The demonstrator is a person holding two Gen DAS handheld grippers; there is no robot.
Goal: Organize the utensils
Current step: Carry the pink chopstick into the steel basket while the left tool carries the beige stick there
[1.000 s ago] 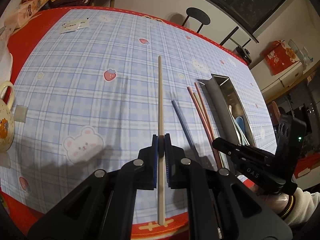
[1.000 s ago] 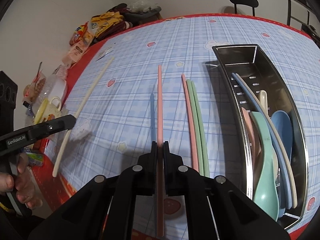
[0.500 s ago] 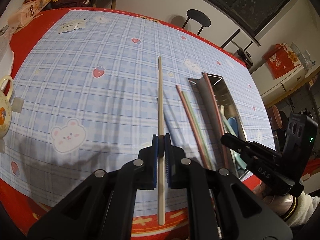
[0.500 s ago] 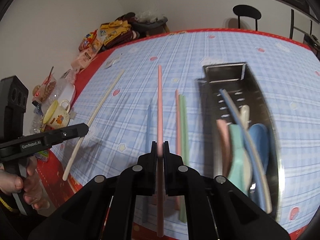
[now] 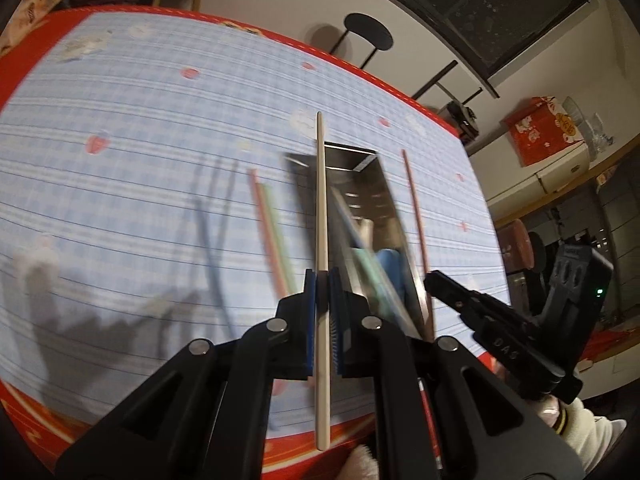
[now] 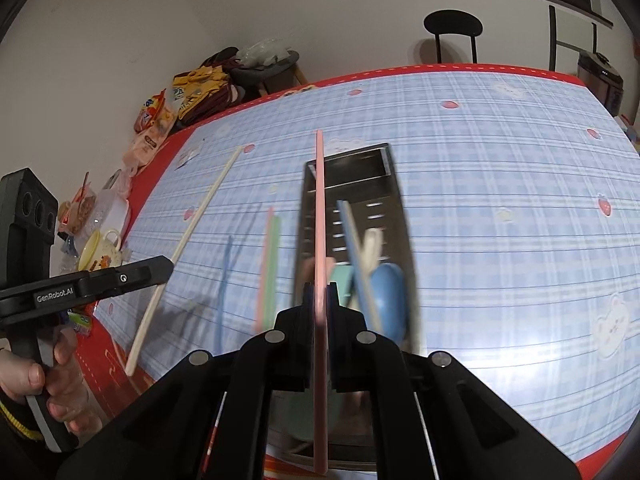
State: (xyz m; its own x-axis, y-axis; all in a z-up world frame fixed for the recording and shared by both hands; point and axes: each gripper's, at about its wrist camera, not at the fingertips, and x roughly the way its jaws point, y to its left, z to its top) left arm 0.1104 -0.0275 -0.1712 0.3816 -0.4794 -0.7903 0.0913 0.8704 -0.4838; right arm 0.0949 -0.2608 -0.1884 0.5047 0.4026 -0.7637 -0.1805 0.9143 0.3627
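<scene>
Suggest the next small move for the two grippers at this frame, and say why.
Probably lower both chopsticks into the steel tray and release. The right gripper clamps the pink chopstick over the tray's left side; the left gripper clamps the beige chopstick, also lined up over it. Spoons already lie inside.

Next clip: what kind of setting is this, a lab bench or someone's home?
Most likely a home dining area: a table under a blue checked tablecloth with cartoon prints, snack packets piled at its far corner, a mug at the edge, and a black stool against the wall.
</scene>
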